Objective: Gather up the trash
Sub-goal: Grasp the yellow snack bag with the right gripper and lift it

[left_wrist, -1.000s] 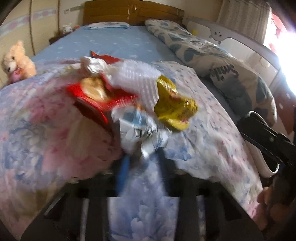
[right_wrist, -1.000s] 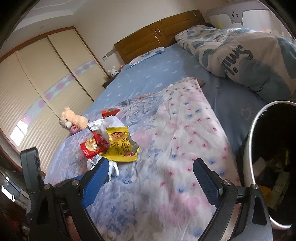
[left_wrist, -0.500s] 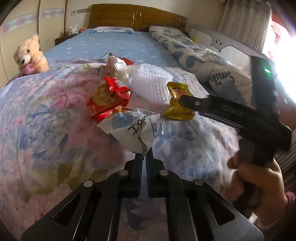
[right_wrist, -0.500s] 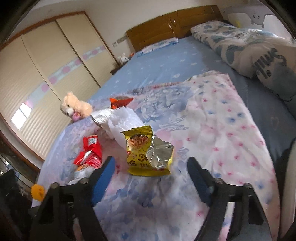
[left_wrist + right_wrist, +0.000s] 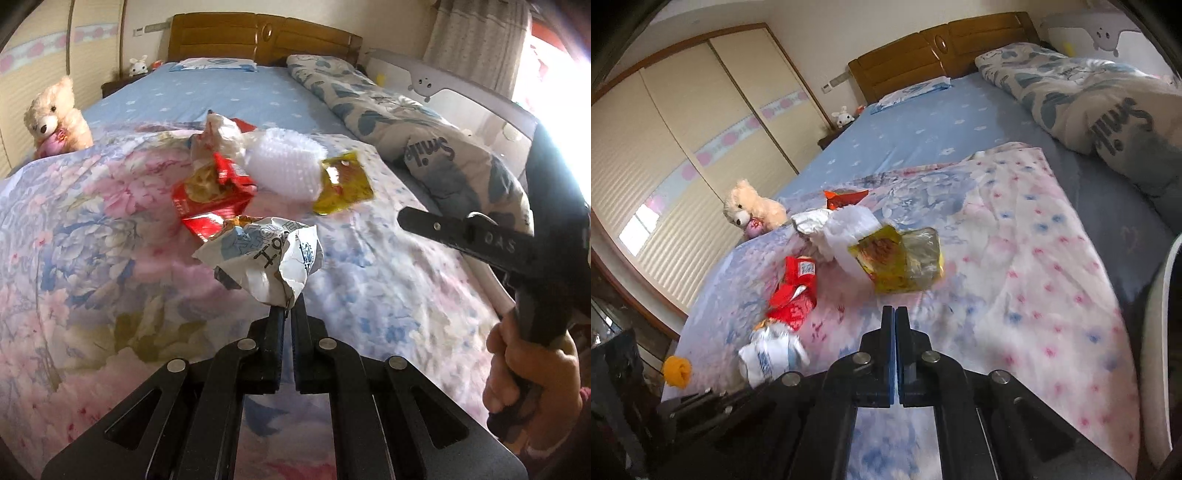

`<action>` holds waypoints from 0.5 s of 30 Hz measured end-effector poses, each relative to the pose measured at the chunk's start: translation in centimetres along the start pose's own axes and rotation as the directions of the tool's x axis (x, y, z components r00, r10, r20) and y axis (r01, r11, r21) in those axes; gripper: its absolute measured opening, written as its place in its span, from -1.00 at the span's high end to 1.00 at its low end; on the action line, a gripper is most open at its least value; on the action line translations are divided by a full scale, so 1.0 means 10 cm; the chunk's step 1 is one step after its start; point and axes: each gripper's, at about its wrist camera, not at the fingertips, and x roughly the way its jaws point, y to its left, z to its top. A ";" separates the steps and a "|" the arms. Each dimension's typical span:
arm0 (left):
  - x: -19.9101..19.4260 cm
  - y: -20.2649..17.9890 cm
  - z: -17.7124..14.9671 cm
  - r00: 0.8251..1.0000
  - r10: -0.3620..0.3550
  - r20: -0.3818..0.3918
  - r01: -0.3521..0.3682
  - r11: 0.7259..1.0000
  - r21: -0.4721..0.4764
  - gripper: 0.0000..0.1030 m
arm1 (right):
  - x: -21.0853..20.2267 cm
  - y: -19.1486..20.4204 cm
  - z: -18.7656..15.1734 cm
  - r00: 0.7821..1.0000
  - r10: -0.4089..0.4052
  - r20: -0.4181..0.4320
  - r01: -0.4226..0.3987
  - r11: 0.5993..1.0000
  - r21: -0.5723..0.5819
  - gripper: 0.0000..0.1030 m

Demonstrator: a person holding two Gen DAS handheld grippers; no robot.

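The left gripper (image 5: 287, 309) pinches the lower edge of a crumpled white-and-blue wrapper (image 5: 264, 260), lifted just above the floral blanket (image 5: 92, 258) on the bed. The right gripper (image 5: 894, 314) has its jaws pressed together with nothing between them, its tips just short of the yellow snack packet (image 5: 899, 264). Behind lie a red wrapper (image 5: 212, 192), bubble wrap (image 5: 286, 168) and a teddy bear (image 5: 55, 118).

On the quilt (image 5: 92, 258) a heap of wrappers lies mid-bed: a snack bag (image 5: 216, 192) to the left, a plastic sheet (image 5: 288, 170) behind it, a flat packet (image 5: 343, 182) to the right. Nearest the camera, a crumpled bag (image 5: 266, 254) hangs pinched in the left gripper (image 5: 287, 314) (clear of the bedding). A teddy bear (image 5: 55, 114) sits far left, a folded duvet (image 5: 424, 147) along the right.
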 end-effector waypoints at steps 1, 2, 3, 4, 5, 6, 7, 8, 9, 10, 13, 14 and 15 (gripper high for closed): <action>-0.01 -0.02 -0.01 1.000 0.001 0.004 -0.001 1.000 0.008 0.94 | -0.04 -0.01 -0.03 1.000 -0.004 0.004 0.004 1.000 -0.002 1.00; -0.02 -0.03 -0.02 1.000 0.002 0.006 -0.002 1.000 0.011 0.94 | -0.09 -0.02 -0.05 1.000 -0.009 0.014 0.009 1.000 -0.005 0.97; -0.03 -0.03 -0.03 1.000 0.002 0.007 -0.003 1.000 0.009 0.94 | -0.13 -0.04 -0.06 1.000 -0.006 0.025 0.006 1.000 -0.001 0.81; -0.03 -0.02 -0.03 1.000 0.001 0.005 -0.001 1.000 0.005 0.93 | -0.14 -0.05 -0.06 1.000 -0.004 0.029 0.004 1.000 0.006 0.75; -0.03 -0.01 -0.04 1.000 0.002 0.002 -0.002 1.000 0.002 0.93 | -0.13 -0.06 -0.04 1.000 -0.006 0.029 0.005 1.000 0.014 0.48; -0.03 0.00 -0.04 1.000 0.006 -0.003 -0.006 1.000 0.000 0.93 | -0.11 -0.07 -0.02 0.999 -0.012 0.031 0.011 1.000 0.019 0.02; -0.03 0.01 -0.06 1.000 0.016 -0.009 -0.016 1.000 -0.004 0.93 | -0.08 -0.08 0.01 0.999 -0.016 0.040 0.015 1.000 0.020 -0.18; -0.02 0.04 -0.07 1.000 0.020 -0.014 -0.020 1.000 -0.009 0.86 | -0.06 -0.08 0.02 0.999 -0.017 0.046 0.017 1.000 0.016 -0.42; -0.02 0.06 -0.09 1.000 0.016 -0.022 -0.016 1.000 -0.014 0.80 | -0.01 -0.07 0.06 0.999 -0.022 0.047 0.022 1.000 0.008 -0.42; -0.01 0.09 -0.10 0.999 0.020 -0.032 -0.020 1.000 -0.021 0.59 | 0.03 -0.07 0.08 0.999 -0.027 0.041 0.027 1.000 0.000 -0.42; -0.06 0.16 -0.13 0.999 0.045 -0.024 -0.046 0.998 -0.031 -0.01 | 0.28 -0.10 0.21 1.000 -0.007 -0.006 0.007 1.000 0.007 -0.42; -0.08 0.17 -0.13 0.998 0.050 -0.022 -0.051 0.998 -0.031 -0.09 | 0.34 -0.11 0.23 1.000 -0.003 -0.014 0.003 1.000 0.014 -0.42; -0.09 0.18 -0.13 0.998 0.054 -0.020 -0.055 0.998 -0.030 -0.13 | 0.41 -0.12 0.26 1.000 0.000 -0.022 0.000 1.000 0.019 -0.42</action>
